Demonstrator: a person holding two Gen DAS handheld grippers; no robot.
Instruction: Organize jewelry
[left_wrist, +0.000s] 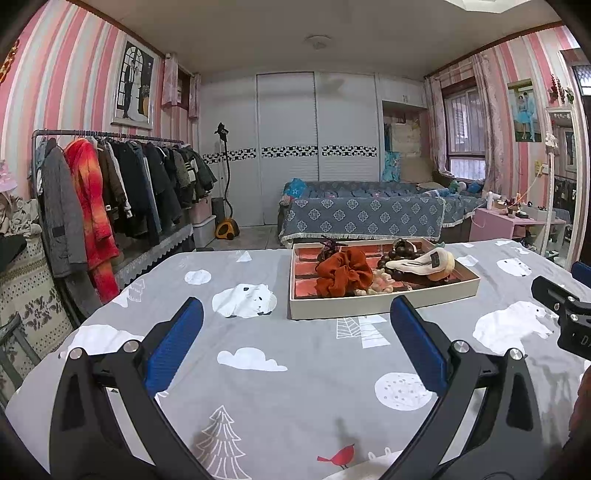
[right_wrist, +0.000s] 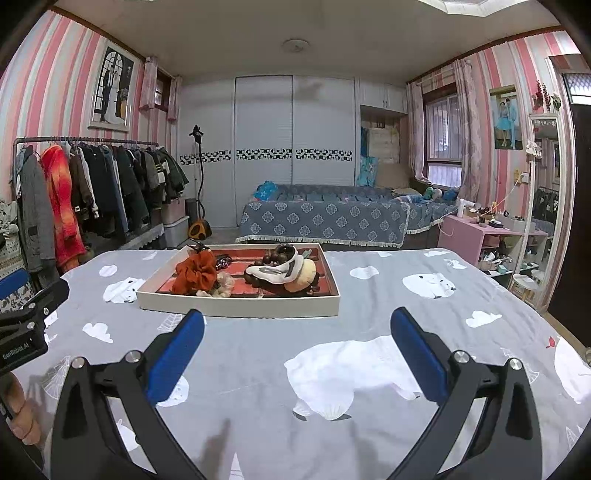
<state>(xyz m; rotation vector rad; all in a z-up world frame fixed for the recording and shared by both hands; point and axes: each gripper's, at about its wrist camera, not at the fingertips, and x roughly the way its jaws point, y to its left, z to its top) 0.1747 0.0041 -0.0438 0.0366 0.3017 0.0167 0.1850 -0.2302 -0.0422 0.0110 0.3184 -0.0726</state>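
A shallow white tray (left_wrist: 373, 310) with red compartments sits on the grey bear-print cloth. It holds an orange scrunchie (left_wrist: 341, 275), a dark wooden bead bracelet (left_wrist: 397, 253), a cream hair clip (left_wrist: 421, 263), a small pale beaded piece (left_wrist: 380, 283) and a dark claw clip (left_wrist: 330, 244). My left gripper (left_wrist: 295, 343) is open and empty, hovering short of the tray. In the right wrist view the tray (right_wrist: 240, 308), scrunchie (right_wrist: 195, 273), beads (right_wrist: 275, 256) and cream clip (right_wrist: 275, 271) lie ahead. My right gripper (right_wrist: 297, 350) is open and empty, short of the tray.
The cloth-covered table (left_wrist: 277, 387) stretches under both grippers. The right gripper's body (left_wrist: 565, 317) shows at the left view's right edge, the left gripper's body (right_wrist: 26, 325) at the right view's left edge. A clothes rack (left_wrist: 110, 192), bed (left_wrist: 369, 214) and pink shelf (right_wrist: 480, 232) stand beyond.
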